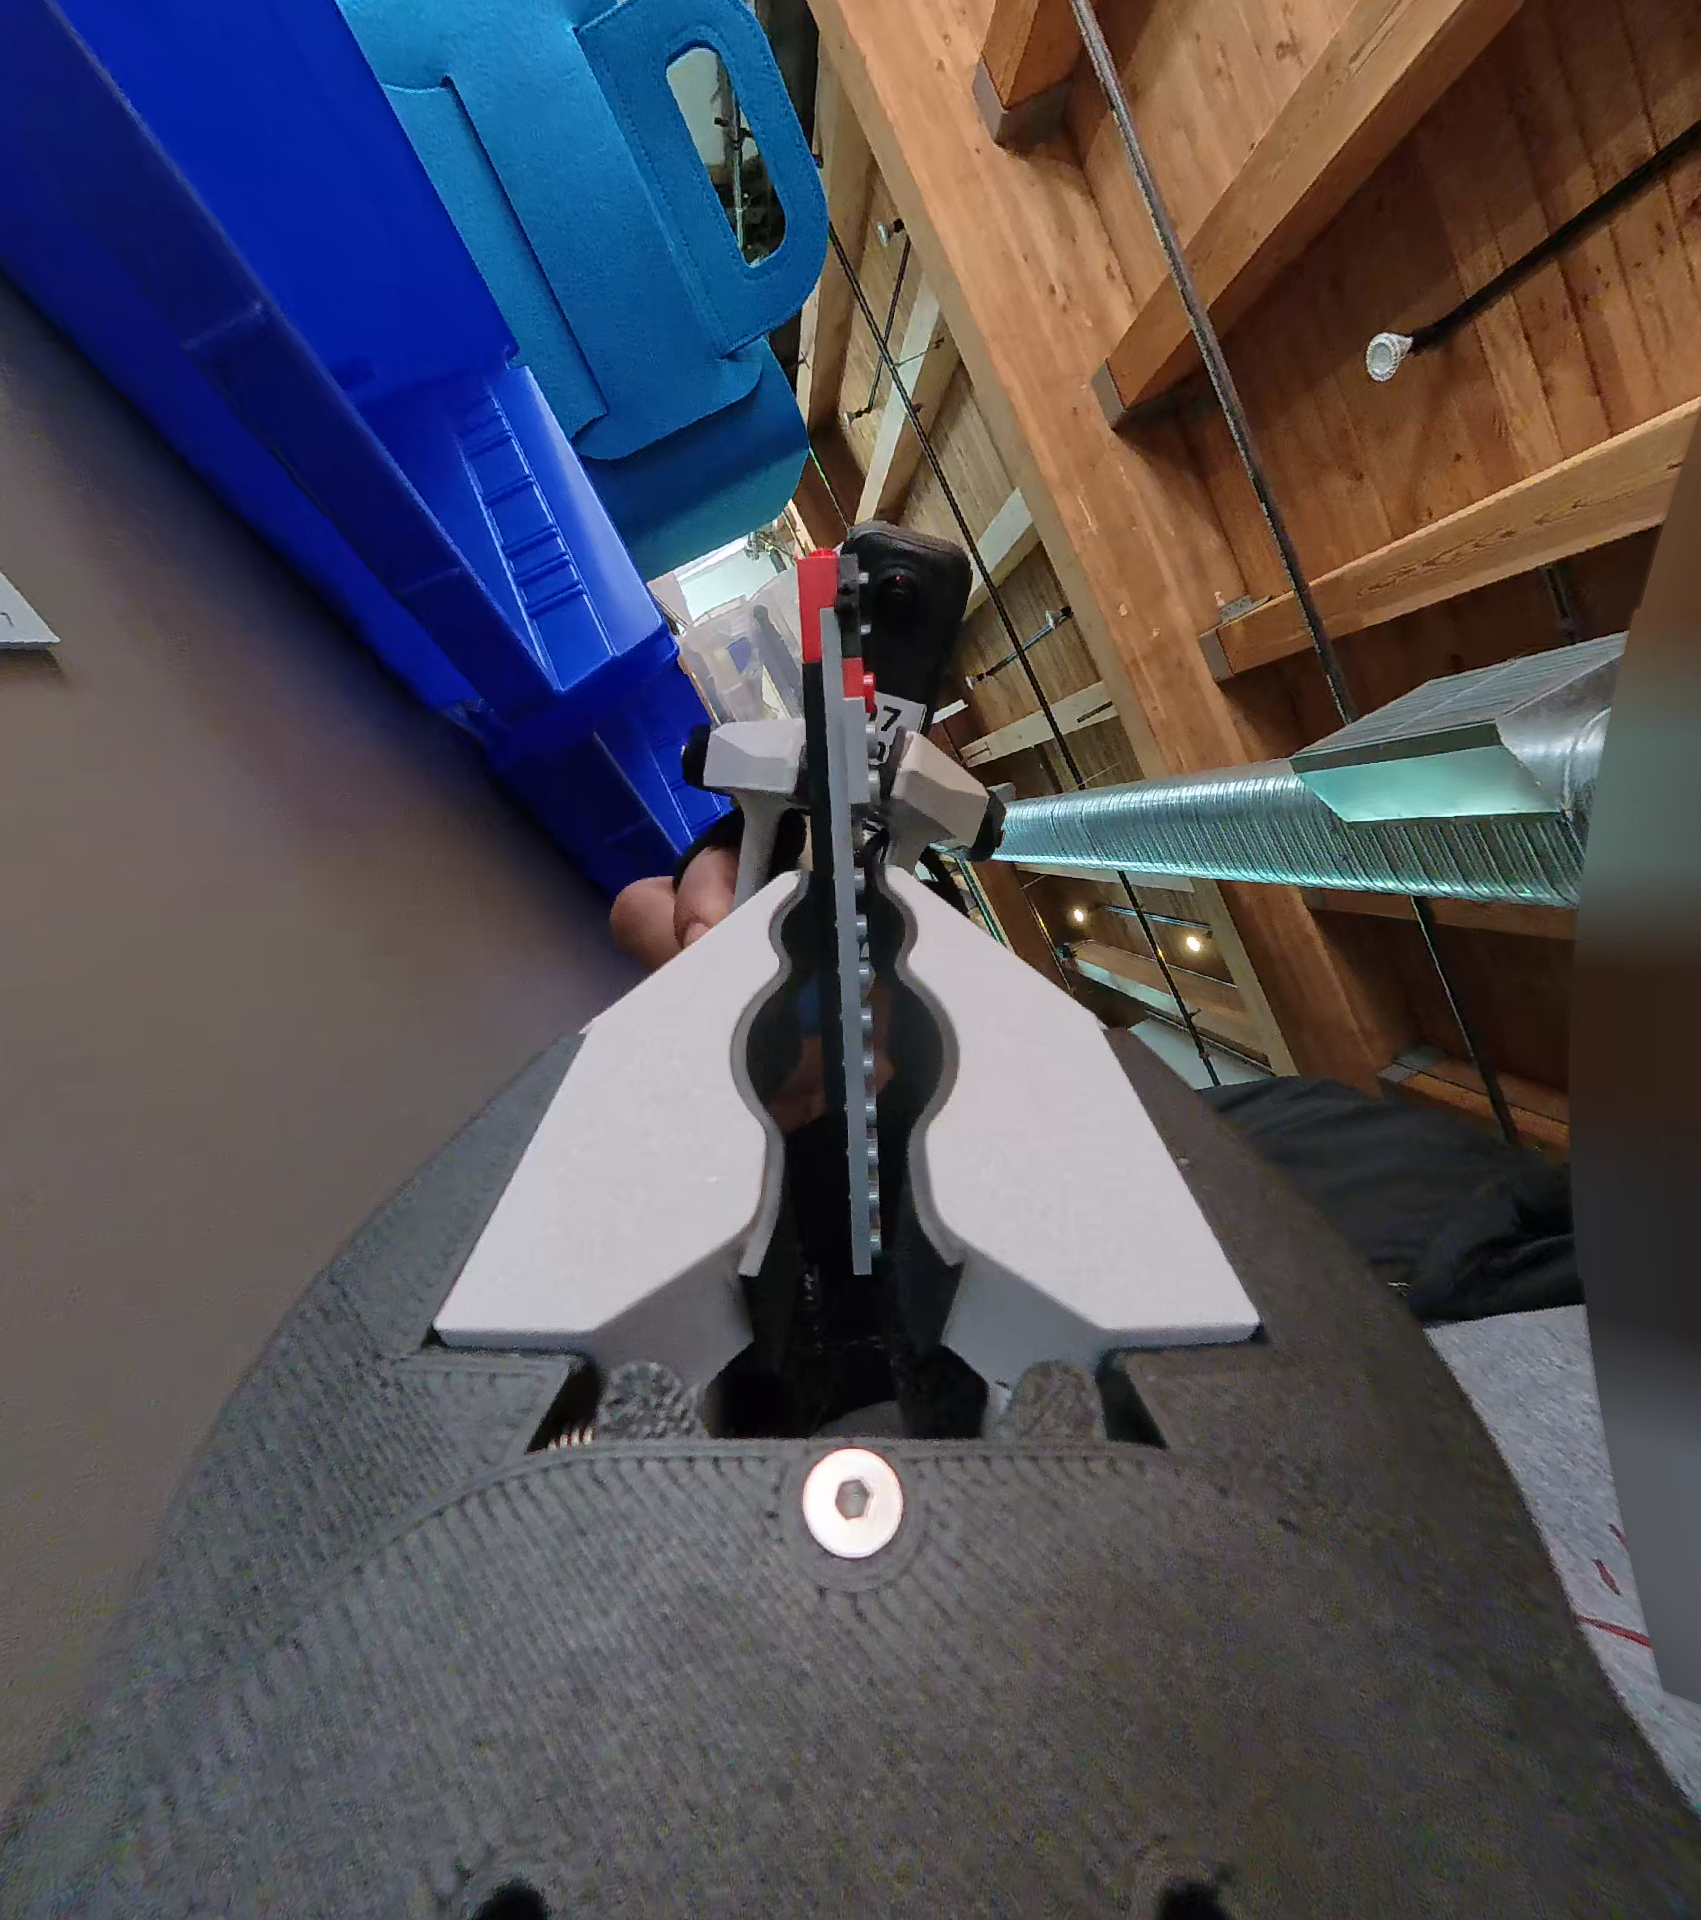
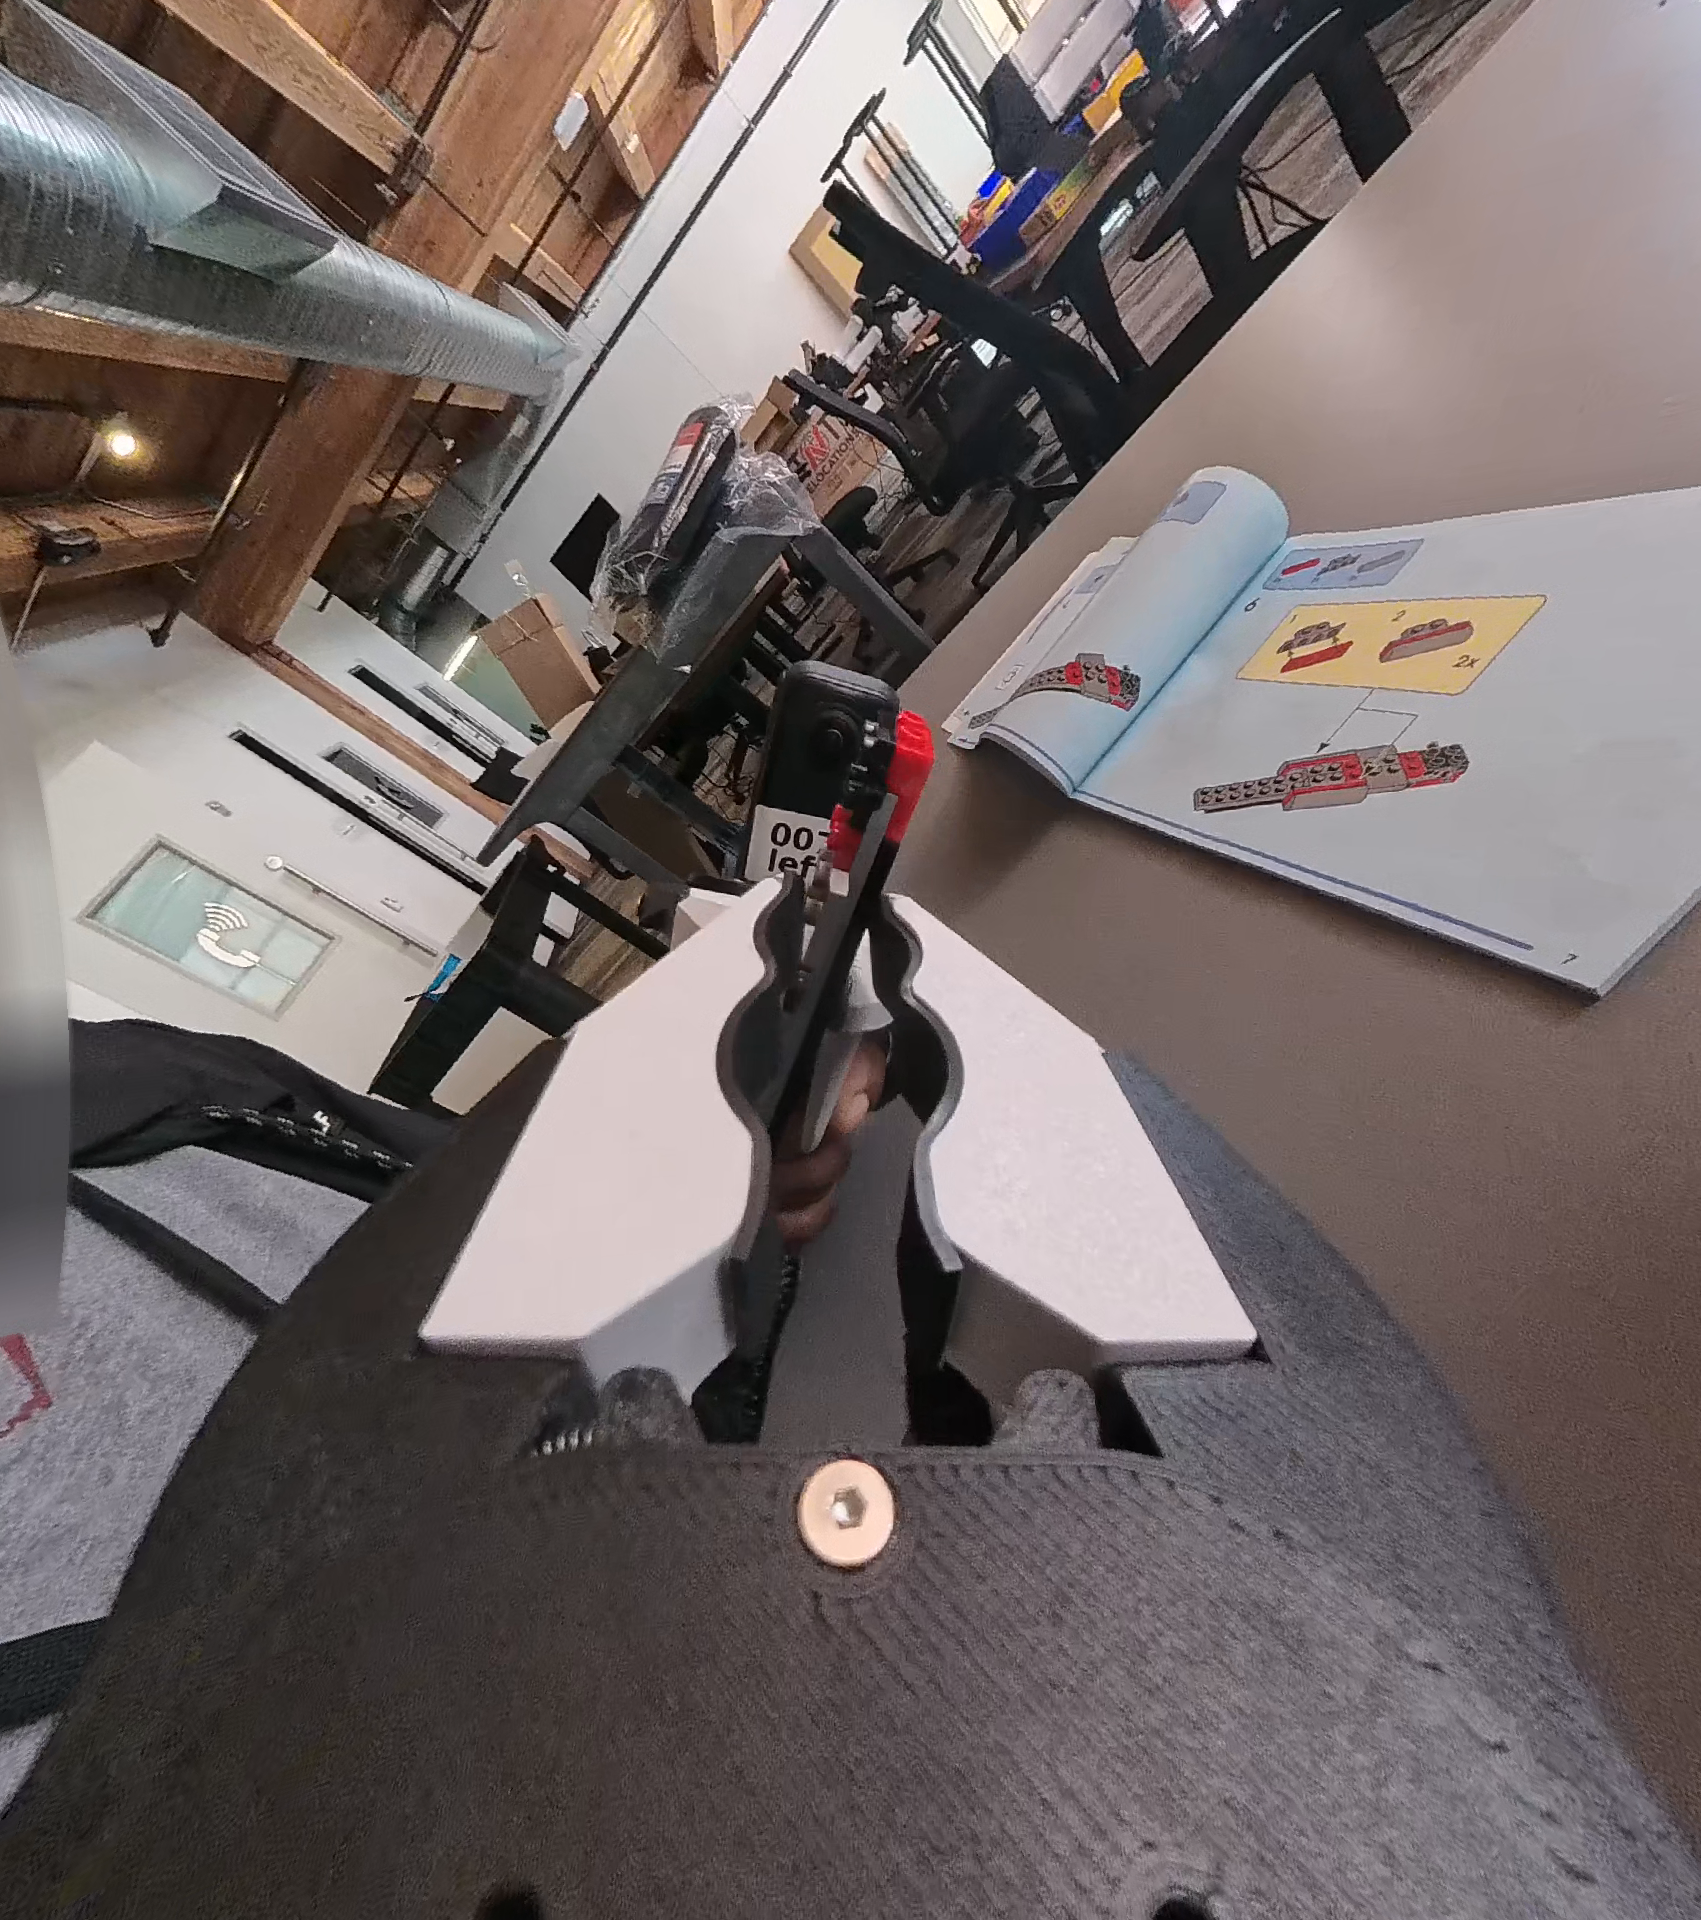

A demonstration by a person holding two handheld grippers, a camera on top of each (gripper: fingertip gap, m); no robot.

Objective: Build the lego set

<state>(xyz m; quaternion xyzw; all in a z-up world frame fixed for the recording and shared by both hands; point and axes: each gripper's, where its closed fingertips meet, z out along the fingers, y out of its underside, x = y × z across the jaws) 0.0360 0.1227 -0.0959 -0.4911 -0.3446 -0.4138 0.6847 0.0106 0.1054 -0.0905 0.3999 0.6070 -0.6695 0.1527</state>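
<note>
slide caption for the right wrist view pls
Right hand-held gripper clamps a grey-and-red lego strip; open instruction booklet on brown table.

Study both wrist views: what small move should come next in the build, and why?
Probably lower the long grey-and-red lego strip toward the table beside the open instruction booklet to compare it with the pictured step. Both the left gripper and the right gripper appear closed on the strip from opposite ends, held in the air, with no loose brick in view.

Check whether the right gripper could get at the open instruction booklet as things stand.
Probably not yet: the right gripper is shut on the lego assembly, which the left gripper also clamps. The instruction booklet itself lies open and uncovered on the table.
</note>
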